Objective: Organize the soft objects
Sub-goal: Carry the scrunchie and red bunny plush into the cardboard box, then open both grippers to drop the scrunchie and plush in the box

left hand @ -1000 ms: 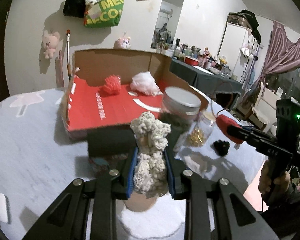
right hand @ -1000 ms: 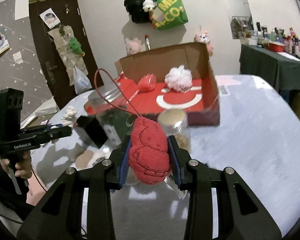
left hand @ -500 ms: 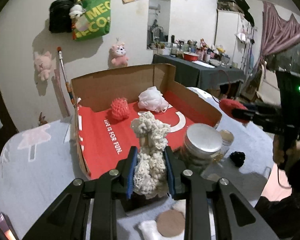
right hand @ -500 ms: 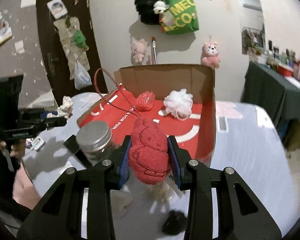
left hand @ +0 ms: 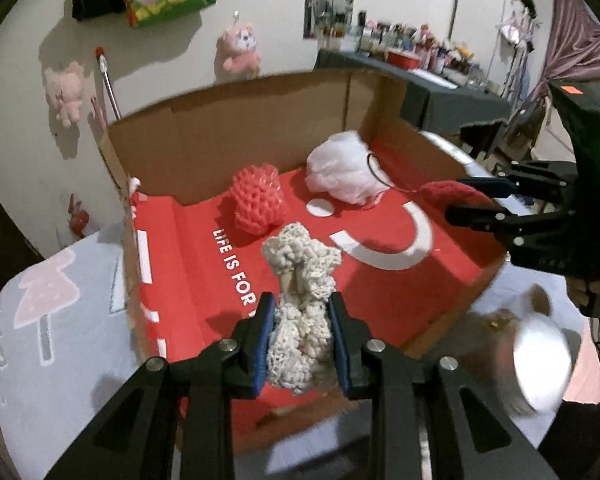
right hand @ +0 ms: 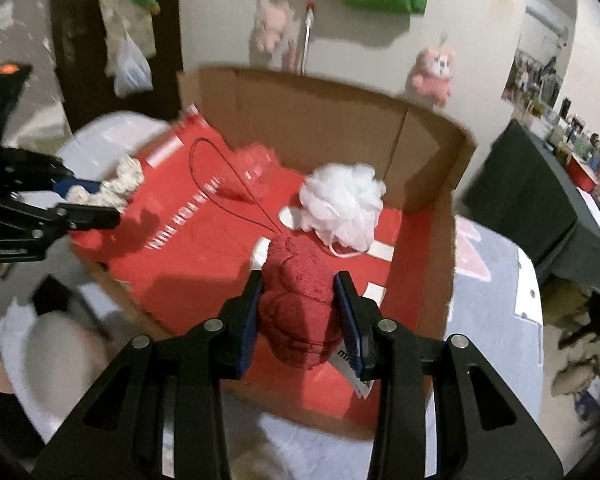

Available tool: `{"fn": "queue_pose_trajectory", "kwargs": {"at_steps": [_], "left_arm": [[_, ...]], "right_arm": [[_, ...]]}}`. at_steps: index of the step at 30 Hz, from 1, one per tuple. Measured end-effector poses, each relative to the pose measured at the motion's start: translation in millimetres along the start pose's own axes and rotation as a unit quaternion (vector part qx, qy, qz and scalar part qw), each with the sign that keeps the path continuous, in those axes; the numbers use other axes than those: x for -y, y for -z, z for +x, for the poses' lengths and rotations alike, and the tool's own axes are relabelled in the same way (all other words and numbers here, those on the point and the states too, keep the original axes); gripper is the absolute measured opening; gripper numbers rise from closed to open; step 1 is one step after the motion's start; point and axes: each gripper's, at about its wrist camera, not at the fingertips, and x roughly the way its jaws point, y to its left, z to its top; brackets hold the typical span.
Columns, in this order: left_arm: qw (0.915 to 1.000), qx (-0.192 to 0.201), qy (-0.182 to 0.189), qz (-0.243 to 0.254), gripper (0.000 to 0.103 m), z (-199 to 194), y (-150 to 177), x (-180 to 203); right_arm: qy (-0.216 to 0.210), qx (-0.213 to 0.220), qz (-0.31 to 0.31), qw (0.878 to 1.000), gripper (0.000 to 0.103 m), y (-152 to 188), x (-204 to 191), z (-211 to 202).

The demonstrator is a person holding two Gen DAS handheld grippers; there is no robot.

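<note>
Both grippers loaded and over the cardboard box (left hand: 260,128), so this looks like the drop-off step. Left gripper (left hand: 302,340) has its fingers clamped on a cream knitted toy (left hand: 300,280), squeezed at the lower half w/ the top sticking up past the tips; it hangs over the box's near edge, left-centre, above the red floor. Right gripper (right hand: 300,316) is clamped on a red plush toy (right hand: 298,300), paper tag poking out below, thin cord loop (right hand: 220,176) standing up from its top; it sits over the near right part of the box.

Already inside, toward the back wall: red mesh ball (left hand: 258,200) left of centre, white bath pouf (left hand: 340,174) near the back right corner, apart from each other. Prob grouping all soft stuff in one box.

Outside the box, by its near right corner on the table (left hand: 60,320): a metal-lidded jar (left hand: 540,364), blurred. Not soft, so presumably left out.

Next, I'd guess: lower each toy onto free red floor at the front, then open. Cord could snag on a finger.
</note>
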Motion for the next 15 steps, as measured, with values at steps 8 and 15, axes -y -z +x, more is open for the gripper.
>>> {"fn": "queue_pose_trajectory", "kwargs": {"at_steps": [8, 15], "left_arm": [[0.9977, -0.059, -0.031, -0.013, 0.028, 49, -14, -19], [0.9953, -0.082, -0.048, -0.02, 0.029, 70, -17, -28]], "right_arm": [[0.042, -0.086, -0.015, 0.995, 0.034, -12, 8, 62], [0.064, -0.122, -0.012, 0.99, 0.036, -15, 18, 88]]}}
